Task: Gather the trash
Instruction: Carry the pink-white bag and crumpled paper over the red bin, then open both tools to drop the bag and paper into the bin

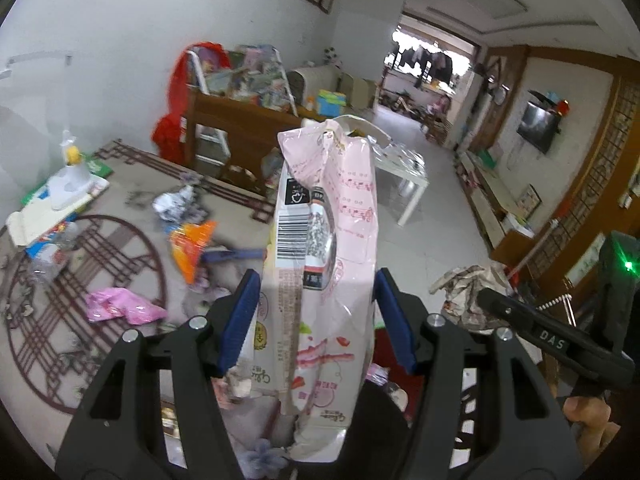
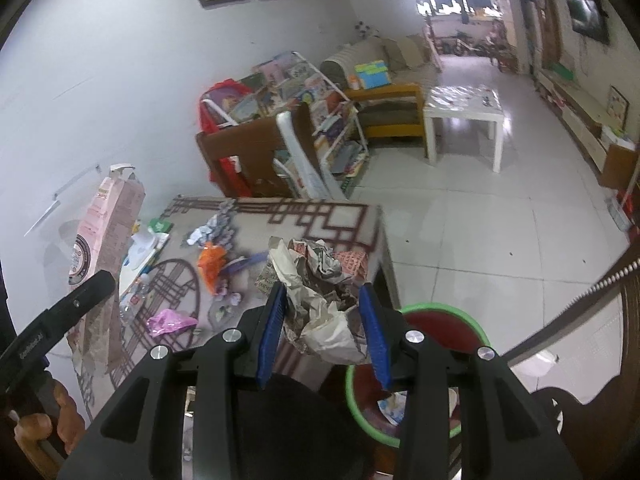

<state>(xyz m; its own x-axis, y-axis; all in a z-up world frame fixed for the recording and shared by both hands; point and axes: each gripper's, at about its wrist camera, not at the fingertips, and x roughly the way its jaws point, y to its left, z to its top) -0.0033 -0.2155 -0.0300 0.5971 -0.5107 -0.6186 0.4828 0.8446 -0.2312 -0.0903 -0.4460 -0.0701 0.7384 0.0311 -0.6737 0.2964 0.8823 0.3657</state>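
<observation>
Both grippers are loaded: left gripper (image 1: 316,320) pinches a tall pale pink printed snack bag (image 1: 324,240) upright by its lower half, right gripper (image 2: 324,334) squeezes a crumpled newspaper wad (image 2: 320,292). Green-rimmed red bin (image 2: 352,376) sits just below the wad, probably so both drop straight in. More wrappers litter the patterned table (image 2: 344,216).
</observation>
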